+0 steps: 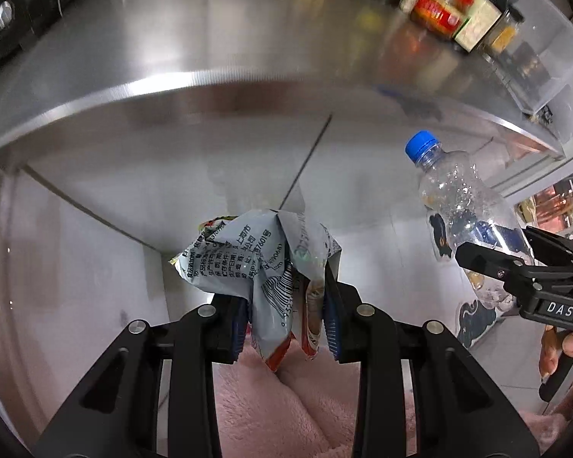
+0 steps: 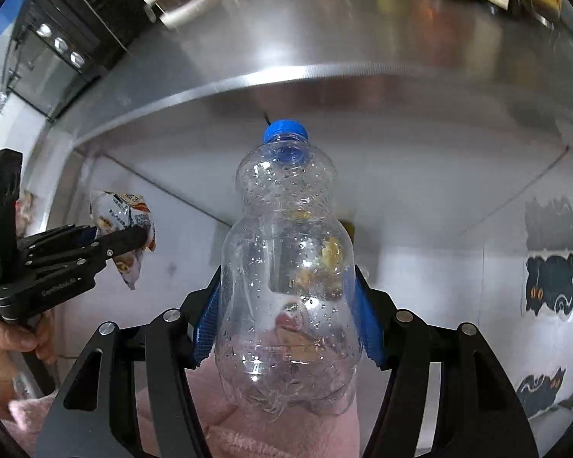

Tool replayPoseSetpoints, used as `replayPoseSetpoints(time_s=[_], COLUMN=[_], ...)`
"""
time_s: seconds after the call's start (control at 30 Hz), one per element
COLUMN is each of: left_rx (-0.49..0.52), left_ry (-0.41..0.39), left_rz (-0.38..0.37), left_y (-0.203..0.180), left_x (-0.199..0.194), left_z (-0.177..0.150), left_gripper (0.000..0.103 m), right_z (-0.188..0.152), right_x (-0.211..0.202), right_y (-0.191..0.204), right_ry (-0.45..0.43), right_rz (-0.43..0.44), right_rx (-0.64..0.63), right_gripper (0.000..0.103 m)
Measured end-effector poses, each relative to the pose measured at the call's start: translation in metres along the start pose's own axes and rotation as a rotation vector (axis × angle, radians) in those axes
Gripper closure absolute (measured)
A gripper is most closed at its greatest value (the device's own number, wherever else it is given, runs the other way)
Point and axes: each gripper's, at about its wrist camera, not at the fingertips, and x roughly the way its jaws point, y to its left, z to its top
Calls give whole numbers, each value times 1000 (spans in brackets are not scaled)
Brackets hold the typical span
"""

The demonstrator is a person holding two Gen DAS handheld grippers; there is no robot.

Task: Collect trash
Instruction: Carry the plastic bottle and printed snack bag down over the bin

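Two pieces of trash are already in hand, one in each claw, and both hang in front of the steel edge of the tabletop (image 1: 95, 95), below its level.

Furthest left of that edge's span, the left claw (image 1: 286, 316) is narrowed onto a crumpled snack wrapper (image 1: 248, 263). Its blue pads (image 1: 330, 316) pinch the foil at the lower folds, and the printed bulk of the wrapper stands up beyond the fingertips, toward the steel panel under the tabletop edge. The wrapper has no real long axis; it is a loose bunch that will likely drop free as soon as the pads part.

To the right of it, the right claw (image 2: 286, 316) stands about half open, closed around a clear plastic bottle (image 2: 286, 267) with a blue cap (image 2: 285, 135). The pads grip the lower belly of the bottle from both sides. The bottle's long axis runs straight out along the fingers, cap leading, pointing toward the tabletop edge and base nearest the camera.

Seen from the left wrist, the bottle (image 1: 462, 221) is well apart from the wrapper, so neither load crowds the other.

No bin shows in either view, so which hand is nearer to it cannot be told. A pink fleecy sleeve (image 1: 279, 412) lies beneath both claws.
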Motion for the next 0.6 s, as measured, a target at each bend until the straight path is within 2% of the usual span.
replayPoseSetpoints(time_s=[0.27, 0.6], left_rx=[-12, 2], left_ry=[92, 175], left_rz=[-34, -58], left_y=[6, 16], left_x=[71, 155], left_z=[-10, 7], left_gripper=[72, 72], right_z=[-14, -20], right_x=[76, 156], right_y=[-19, -30], right_ry=[30, 110], right_rz=[-50, -102], right_rx=[70, 84], right_gripper=[41, 40])
